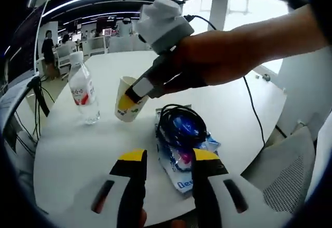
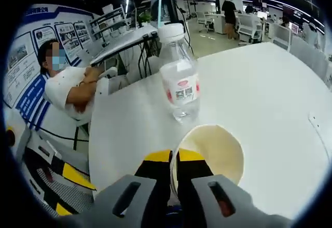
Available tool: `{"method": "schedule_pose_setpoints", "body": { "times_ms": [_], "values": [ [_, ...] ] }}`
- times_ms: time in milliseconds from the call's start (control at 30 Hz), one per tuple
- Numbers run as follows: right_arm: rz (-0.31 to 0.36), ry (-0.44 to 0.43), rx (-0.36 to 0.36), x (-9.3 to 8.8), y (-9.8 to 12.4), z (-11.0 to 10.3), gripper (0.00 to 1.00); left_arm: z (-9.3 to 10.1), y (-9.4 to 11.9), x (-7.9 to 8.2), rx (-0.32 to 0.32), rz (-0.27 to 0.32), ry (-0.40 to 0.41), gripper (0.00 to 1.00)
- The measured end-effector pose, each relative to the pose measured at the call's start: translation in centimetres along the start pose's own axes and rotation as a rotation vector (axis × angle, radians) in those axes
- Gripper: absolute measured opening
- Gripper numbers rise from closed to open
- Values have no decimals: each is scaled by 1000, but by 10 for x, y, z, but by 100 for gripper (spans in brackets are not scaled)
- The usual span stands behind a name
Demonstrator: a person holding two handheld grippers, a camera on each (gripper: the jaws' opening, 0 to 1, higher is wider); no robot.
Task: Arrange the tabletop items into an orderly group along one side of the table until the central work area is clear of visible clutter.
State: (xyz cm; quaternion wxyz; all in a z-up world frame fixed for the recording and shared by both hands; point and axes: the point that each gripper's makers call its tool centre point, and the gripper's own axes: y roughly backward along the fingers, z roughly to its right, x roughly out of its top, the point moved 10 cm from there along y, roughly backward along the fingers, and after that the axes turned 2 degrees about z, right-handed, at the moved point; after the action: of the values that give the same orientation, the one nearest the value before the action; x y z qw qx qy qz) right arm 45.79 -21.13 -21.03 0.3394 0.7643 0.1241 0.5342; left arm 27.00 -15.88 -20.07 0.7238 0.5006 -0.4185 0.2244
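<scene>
Left gripper view shows the table (image 1: 72, 150) with three things on it: a bottle (image 1: 83, 90) standing upright near the far left edge, a paper cup (image 1: 127, 101) just beside it, and a blue packet (image 1: 184, 158) with a black cable (image 1: 179, 124) coiled on top, nearer the middle; the right gripper (image 1: 136, 94) comes in from the right, held by a hand (image 1: 218, 56), and pinches the cup's rim; the cup looks tilted, whether lifted or resting I cannot tell; the left gripper (image 1: 168, 158) hangs above the packet with its jaws spread and nothing between them.

Right gripper view confirms the grasp: the right gripper (image 2: 174, 158) has its jaws clenched on the near wall of the cup (image 2: 218, 150), one jaw inside and one outside; the bottle (image 2: 179, 77) stands just beyond the cup, apart from it; a seated person (image 2: 70, 90) is past the table edge.

My judgement: the task is partly done; bottle and cup already sit close together at one side; the cup needs setting down straight by the bottle, and the packet and cable, nearer the middle, are left to move over.
</scene>
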Motion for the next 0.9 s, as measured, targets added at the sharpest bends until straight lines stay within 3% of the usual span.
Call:
{"method": "schedule_pose_setpoints", "body": {
  "times_ms": [200, 533, 900],
  "values": [
    [-1, -6, -18, 3, -10, 7, 0, 2, 0, -1, -9, 1, -8, 32],
    [-73, 71, -31, 5, -17, 14, 0, 0, 1, -1, -9, 12, 6, 33],
    [-97, 114, -43, 11, -21, 12, 1, -1, 1, -1, -1, 21, 23, 33]
  ]
}}
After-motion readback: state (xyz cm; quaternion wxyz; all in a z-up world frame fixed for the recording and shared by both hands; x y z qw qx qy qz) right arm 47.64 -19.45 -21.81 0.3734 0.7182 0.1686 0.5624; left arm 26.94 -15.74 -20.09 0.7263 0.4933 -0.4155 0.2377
